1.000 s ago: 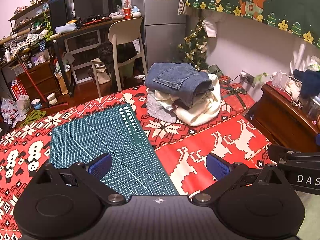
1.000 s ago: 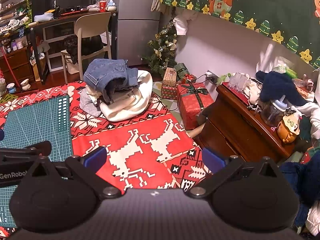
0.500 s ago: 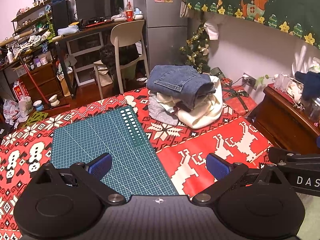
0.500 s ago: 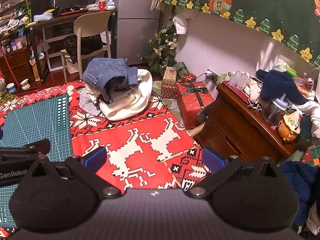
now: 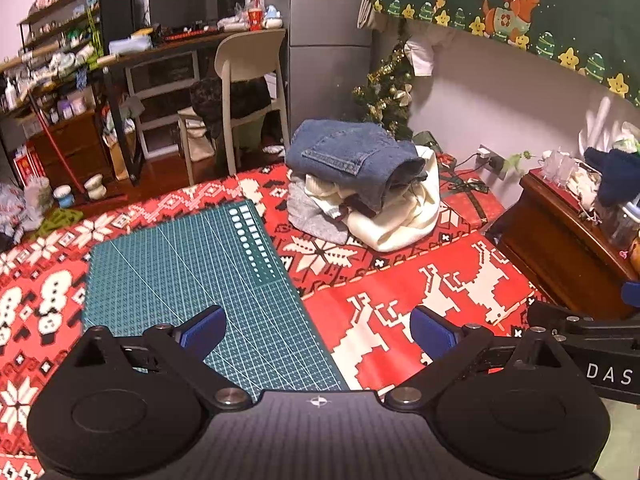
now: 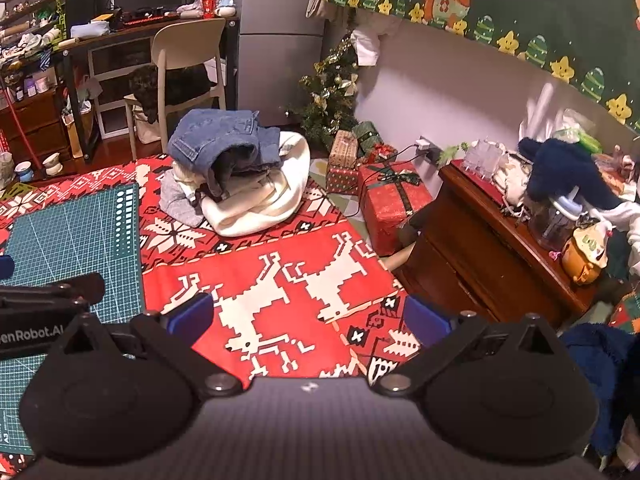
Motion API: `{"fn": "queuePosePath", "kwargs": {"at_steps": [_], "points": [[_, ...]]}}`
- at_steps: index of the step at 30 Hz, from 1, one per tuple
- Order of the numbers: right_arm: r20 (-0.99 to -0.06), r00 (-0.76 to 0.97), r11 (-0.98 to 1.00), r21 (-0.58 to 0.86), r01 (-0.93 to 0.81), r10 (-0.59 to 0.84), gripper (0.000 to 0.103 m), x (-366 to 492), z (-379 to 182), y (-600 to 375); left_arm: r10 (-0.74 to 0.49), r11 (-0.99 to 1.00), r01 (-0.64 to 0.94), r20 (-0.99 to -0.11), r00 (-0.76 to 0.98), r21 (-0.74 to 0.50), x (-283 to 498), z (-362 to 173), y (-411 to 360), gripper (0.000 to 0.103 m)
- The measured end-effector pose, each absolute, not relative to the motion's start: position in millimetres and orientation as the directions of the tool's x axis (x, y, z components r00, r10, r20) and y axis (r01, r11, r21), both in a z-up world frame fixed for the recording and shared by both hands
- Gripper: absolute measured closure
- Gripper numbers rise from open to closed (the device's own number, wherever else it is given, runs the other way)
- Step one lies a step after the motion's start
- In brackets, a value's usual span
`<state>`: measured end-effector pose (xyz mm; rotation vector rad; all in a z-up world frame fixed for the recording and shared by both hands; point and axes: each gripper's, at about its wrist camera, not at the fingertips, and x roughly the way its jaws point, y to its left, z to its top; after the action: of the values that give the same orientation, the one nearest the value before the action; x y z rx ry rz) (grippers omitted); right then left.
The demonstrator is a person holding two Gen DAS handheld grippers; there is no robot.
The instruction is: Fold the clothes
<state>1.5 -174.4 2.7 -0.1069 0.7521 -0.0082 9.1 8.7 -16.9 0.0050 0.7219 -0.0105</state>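
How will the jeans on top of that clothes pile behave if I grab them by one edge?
The jeans are probably floppy: they drape over the pile, so one edge would likely unfold. Denim looks thick, so fairly heavy. Lifting may drag the loosely stacked clothes beneath.

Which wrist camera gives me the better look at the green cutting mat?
The left wrist view: nearly the whole cutting mat lies ahead of the left tool, grid and edges clear. The right wrist view shows only its right strip, cut by the frame edge.
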Motion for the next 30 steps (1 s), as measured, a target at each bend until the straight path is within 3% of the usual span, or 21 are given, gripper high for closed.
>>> {"fn": "queuePosePath", "kwargs": {"at_steps": [11,18,24,30], "points": [[-0.655,0.751,0.987,-0.161,-0.028,-0.086,0.001,22.9,-15.4,-164.6,-0.065,0.997,0.012,-0.682,0.729,-0.082,35.2,-37.0,26.2,0.004],[-0.646,0.761,0.984,-0.166,-0.062,-0.061,0.001,52.3,-30.7,-160.8,-0.063,0.989,-0.036,-0.616,0.785,-0.147,52.8,-45.4,46.2,0.004],[-0.631,0.775,0.971,-0.208,-0.121,-0.039,0.001,79.2,-45.6,-151.0,-0.079,0.993,0.002,-0.637,0.767,-0.120,81.9,-50.2,43.4,0.004],[-0.590,0.804,0.985,-0.081,-0.152,0.075,0.001,106.9,-50.2,-164.6,-0.109,0.994,0.091,-0.606,0.788,-0.060,108.8,-53.3,24.2,0.006]]}}
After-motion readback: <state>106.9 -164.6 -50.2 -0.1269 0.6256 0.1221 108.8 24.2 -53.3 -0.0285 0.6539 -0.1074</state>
